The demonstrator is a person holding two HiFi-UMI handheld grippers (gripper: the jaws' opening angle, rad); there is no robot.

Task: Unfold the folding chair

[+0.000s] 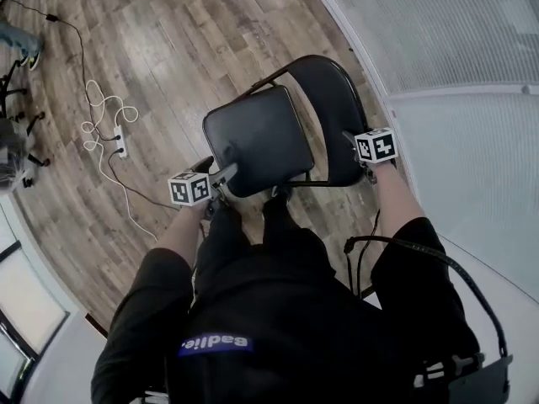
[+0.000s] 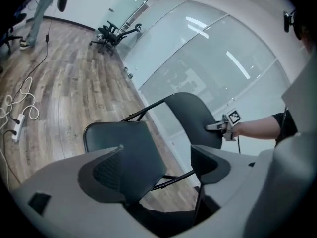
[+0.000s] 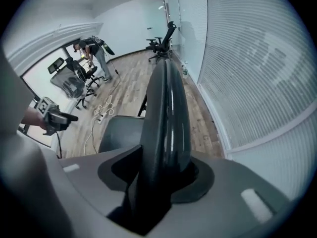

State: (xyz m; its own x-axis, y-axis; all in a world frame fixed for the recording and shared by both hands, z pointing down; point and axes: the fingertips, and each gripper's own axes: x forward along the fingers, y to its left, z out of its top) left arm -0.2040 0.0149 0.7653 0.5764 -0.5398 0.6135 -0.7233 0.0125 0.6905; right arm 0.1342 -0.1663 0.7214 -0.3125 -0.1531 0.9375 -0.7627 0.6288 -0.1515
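Observation:
The black folding chair stands on the wood floor with its padded seat (image 1: 257, 137) lying flat and its backrest (image 1: 333, 112) upright beside the glass wall. My left gripper (image 1: 221, 175) hovers at the seat's near corner. In the left gripper view the left gripper (image 2: 156, 160) has its jaws spread wide, with nothing pressed between them and the seat (image 2: 124, 143) just beyond. My right gripper (image 1: 354, 141) straddles the backrest's top edge (image 3: 166, 113). A dark gap shows on one side of that edge, so the right gripper (image 3: 158, 170) is open around it.
A white power strip with looped cable (image 1: 118, 137) lies on the floor to the left. A frosted glass wall (image 1: 455, 49) runs close along the chair's right. Office chairs (image 2: 114, 33) and a person (image 3: 94, 48) are at the far end of the room.

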